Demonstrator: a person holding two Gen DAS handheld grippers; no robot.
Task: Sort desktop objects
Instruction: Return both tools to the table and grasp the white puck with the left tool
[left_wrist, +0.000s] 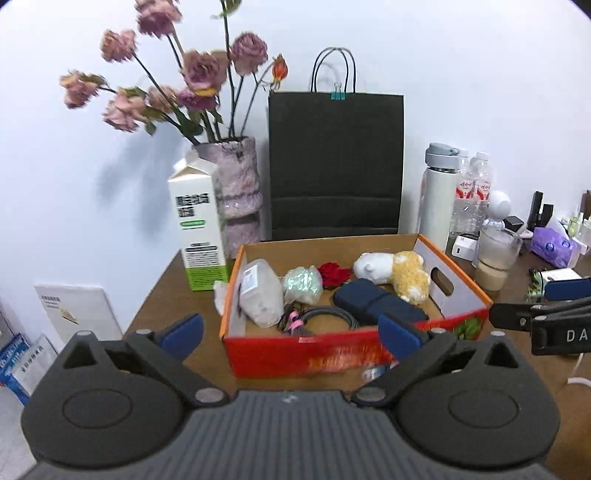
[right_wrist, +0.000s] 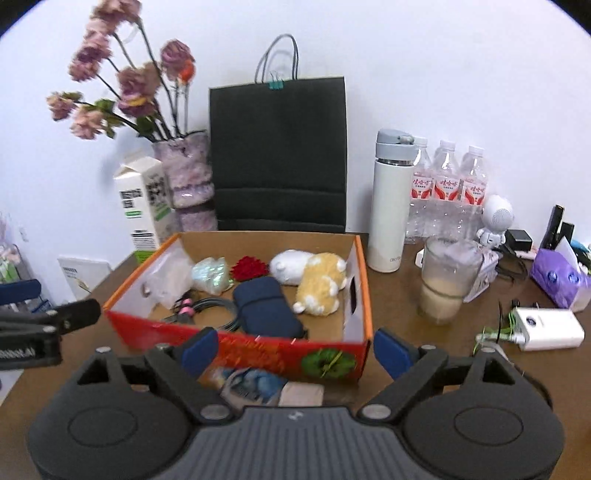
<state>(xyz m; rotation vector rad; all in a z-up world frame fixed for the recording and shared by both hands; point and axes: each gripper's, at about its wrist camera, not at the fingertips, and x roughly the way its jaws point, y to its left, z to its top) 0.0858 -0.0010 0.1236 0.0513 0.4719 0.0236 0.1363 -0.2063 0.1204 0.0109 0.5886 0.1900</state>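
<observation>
Both of my grippers stand wide with nothing between the blue pads: my left gripper (left_wrist: 291, 334) at the bottom of its view, my right gripper (right_wrist: 295, 350) likewise. Mid-frame, the orange cardboard box (left_wrist: 354, 350) sits on the brown table (left_wrist: 166, 295), holding a plush hamster (left_wrist: 391, 273), a navy pouch (left_wrist: 376, 302), a coiled cable (left_wrist: 325, 317) and a red fabric flower (left_wrist: 334, 273). At centre right, a white thermos (right_wrist: 388, 206) stands upright beside the box.

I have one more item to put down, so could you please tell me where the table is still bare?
Bare table lies between the box and the glass, and left of the box beside the carton. Behind and right of the glass, it is crowded.
</observation>
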